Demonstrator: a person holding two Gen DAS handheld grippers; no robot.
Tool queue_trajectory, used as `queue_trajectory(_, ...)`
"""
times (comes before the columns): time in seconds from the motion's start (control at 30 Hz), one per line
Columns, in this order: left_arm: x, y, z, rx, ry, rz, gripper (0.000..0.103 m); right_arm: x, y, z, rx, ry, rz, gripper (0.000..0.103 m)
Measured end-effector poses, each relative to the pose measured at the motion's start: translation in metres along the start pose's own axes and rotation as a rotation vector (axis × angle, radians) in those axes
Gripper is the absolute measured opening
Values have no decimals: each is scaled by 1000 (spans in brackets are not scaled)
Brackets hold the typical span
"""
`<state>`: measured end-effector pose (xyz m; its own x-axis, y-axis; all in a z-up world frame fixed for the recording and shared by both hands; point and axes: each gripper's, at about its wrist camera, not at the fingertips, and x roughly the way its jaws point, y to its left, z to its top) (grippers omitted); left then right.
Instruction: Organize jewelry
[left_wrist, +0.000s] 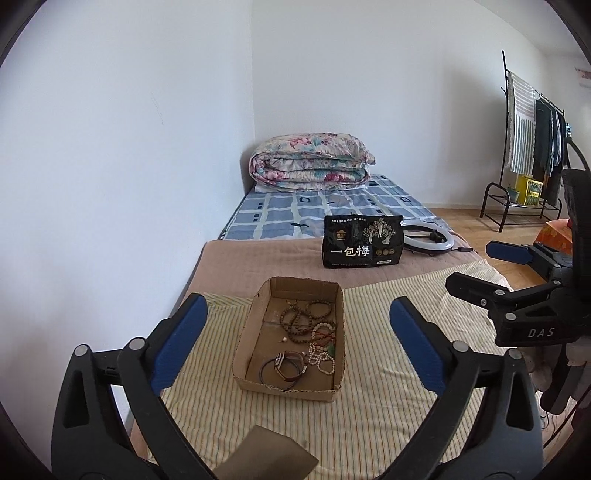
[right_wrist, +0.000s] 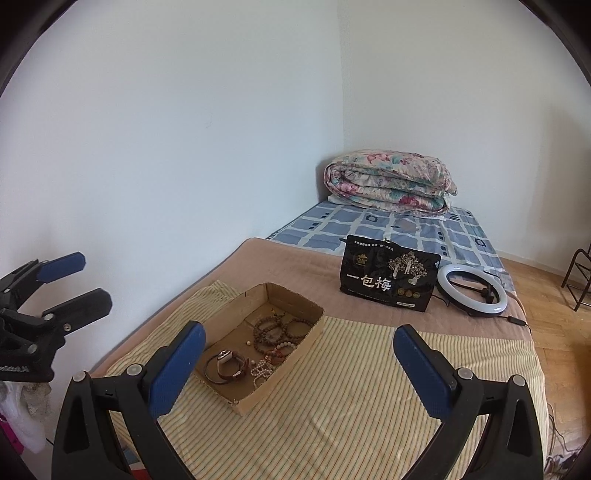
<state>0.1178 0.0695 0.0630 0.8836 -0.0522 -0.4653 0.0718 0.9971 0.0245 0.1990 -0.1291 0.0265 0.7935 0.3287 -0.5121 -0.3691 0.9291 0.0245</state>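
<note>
Cardboard box (left_wrist: 291, 334), shallow and open-topped, sits on a yellow striped cloth (left_wrist: 369, 406) spread over the bed (left_wrist: 236, 258). It lies ahead of and below the left gripper (left_wrist: 297, 347), framed between that gripper's two blue pads. Left gripper spread wide, nothing between the pads, clear of the box.

Inside the box, the jewelry: dark wooden bead bracelets (left_wrist: 301, 314) toward the far end, white bead strands (left_wrist: 323, 350) along the side nearer the right gripper (right_wrist: 299, 369), with a bit of red cord and a green piece among them. A watch with a brown strap (left_wrist: 290, 365) and a thin dark bangle (left_wrist: 269, 369) lie at the near end, touching each other. A couple of loose pale beads rest on the box floor.

Right gripper also spread wide and empty. From its view the box sits ahead and toward its left pad, a near corner hidden behind that pad. Each gripper shows at the edge of the other's view, both raised above the cloth.

Beyond the box, farther from both grippers: a black snack bag (left_wrist: 360, 242) standing upright on a tan blanket (left_wrist: 258, 262), a white ring light (right_wrist: 472, 290) lying flat just beside it, then a folded floral quilt (left_wrist: 310, 162) against the wall corner. A clothes rack (left_wrist: 532, 140) stands off beyond the right gripper.
</note>
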Motion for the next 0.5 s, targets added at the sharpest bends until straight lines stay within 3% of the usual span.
queue_trajectory(0.5, -8, 4, 1, -10, -5, 0, 102, -3, 5, -1, -9, -5, -14, 103)
